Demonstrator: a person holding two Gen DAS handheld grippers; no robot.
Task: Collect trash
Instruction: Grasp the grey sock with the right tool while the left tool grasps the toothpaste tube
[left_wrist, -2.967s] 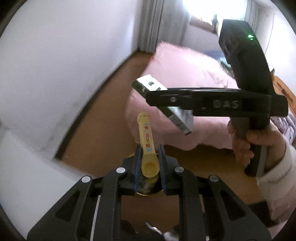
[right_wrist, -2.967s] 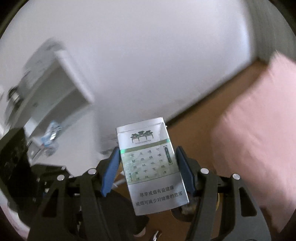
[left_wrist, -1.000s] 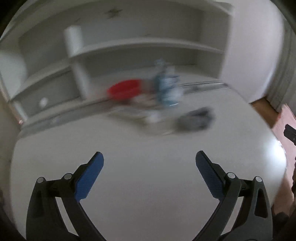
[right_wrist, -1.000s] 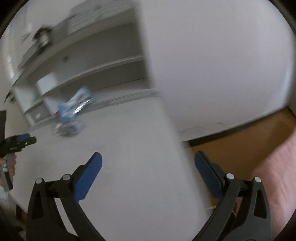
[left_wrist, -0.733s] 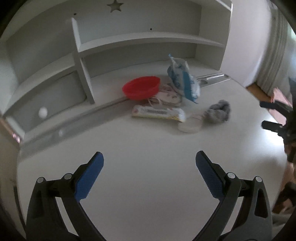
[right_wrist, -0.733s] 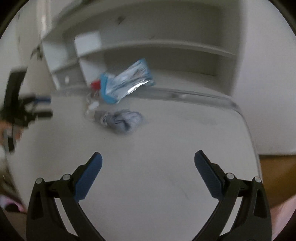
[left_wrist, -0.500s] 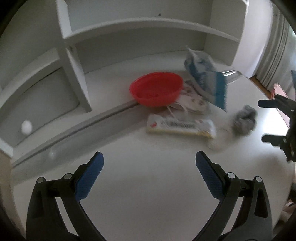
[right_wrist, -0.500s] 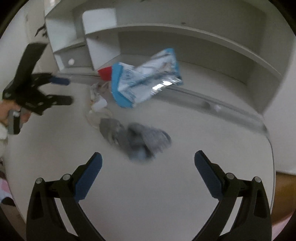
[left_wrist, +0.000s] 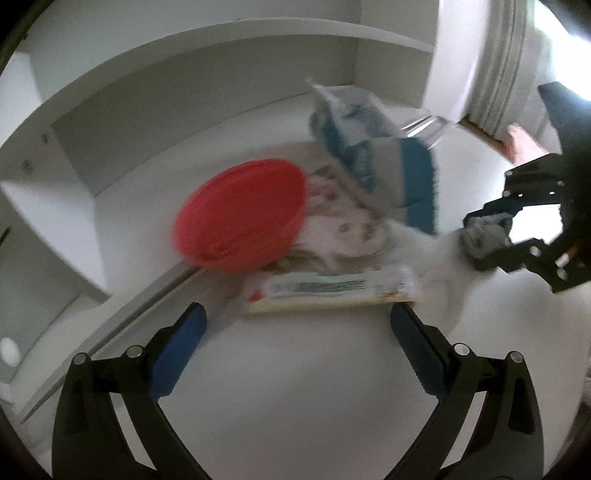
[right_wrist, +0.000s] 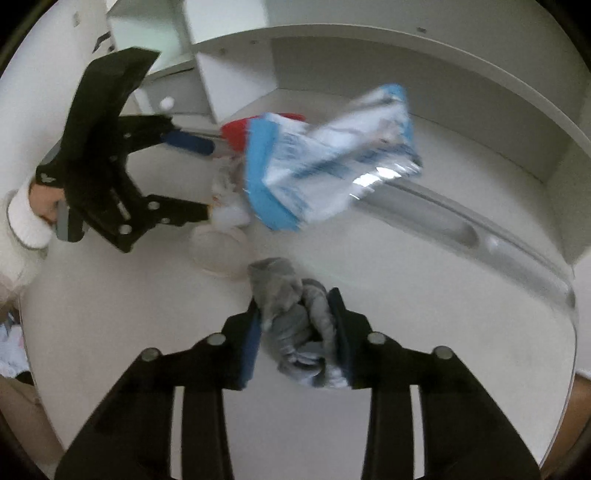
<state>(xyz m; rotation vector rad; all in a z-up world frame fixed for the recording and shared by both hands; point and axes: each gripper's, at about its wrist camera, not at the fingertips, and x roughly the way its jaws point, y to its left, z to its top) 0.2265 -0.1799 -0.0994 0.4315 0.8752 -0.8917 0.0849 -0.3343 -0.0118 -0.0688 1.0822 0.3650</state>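
Note:
My right gripper (right_wrist: 295, 328) is shut on a crumpled grey wad (right_wrist: 291, 314) on the white desk; it also shows in the left wrist view (left_wrist: 484, 240). My left gripper (left_wrist: 295, 343) is open and empty, its jaws wide apart just in front of a long white snack wrapper (left_wrist: 328, 290). Behind the wrapper lie a red bowl (left_wrist: 240, 214), a patterned white wrapper (left_wrist: 343, 221) and a blue and white foil bag (left_wrist: 373, 151), which also shows in the right wrist view (right_wrist: 325, 166). The left gripper (right_wrist: 207, 181) appears open in the right wrist view.
White shelving (left_wrist: 184, 74) stands along the back of the desk, with a grooved rail (right_wrist: 461, 229) along its base. A round clear lid (right_wrist: 218, 251) lies beside the grey wad. The desk edge and brown floor (right_wrist: 576, 406) are at the right.
Both grippers let go of their earlier items and swung to the desk. The right gripper has closed on the grey wad. The left gripper has moved in toward the long wrapper.

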